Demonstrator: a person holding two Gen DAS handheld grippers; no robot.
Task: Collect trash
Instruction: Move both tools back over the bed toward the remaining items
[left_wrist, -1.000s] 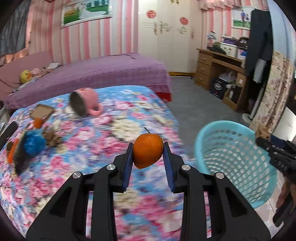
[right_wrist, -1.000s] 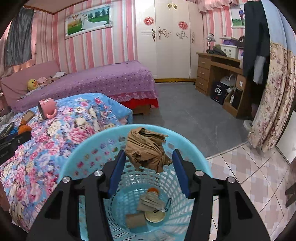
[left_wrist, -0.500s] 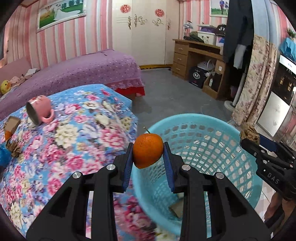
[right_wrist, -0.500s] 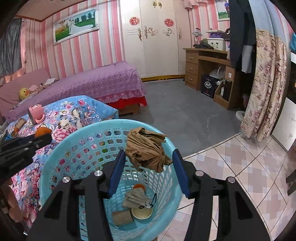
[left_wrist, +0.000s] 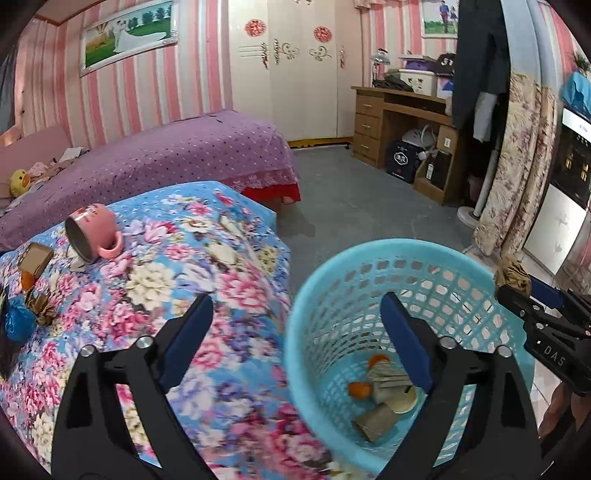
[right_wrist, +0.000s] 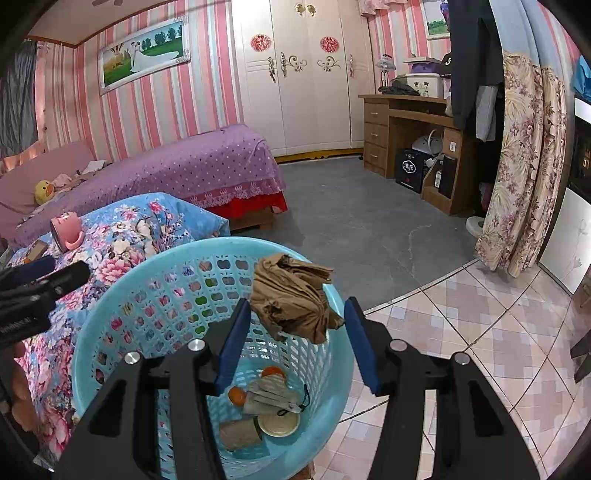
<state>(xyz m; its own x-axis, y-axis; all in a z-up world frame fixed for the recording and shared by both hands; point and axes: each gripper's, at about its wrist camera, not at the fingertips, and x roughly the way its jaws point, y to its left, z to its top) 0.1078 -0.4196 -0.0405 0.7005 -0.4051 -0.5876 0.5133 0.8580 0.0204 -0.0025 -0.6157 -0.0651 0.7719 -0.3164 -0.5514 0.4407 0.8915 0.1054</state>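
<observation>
Right wrist view shows the right gripper (right_wrist: 293, 338) grasping brown crumpled paper (right_wrist: 293, 297) above the basket (right_wrist: 110, 325): release centred; left gripper (left_wrist: 295, 332) fingers are spread, empty.

Pink mug (left_wrist: 94, 236) tipped on floral blanket (left_wrist: 207, 280)

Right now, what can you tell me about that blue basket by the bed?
The basket is a round, light blue plastic bin with rows of small cut-out holes in its wall and a smooth rim. It stands upright beside the flowered bedspread. At the bottom lie two orange pieces, a grey face mask, a round lid and a brownish lump. The right claw holds a crumpled brown wad over its opening; the left claw hangs open above its rim.
</observation>
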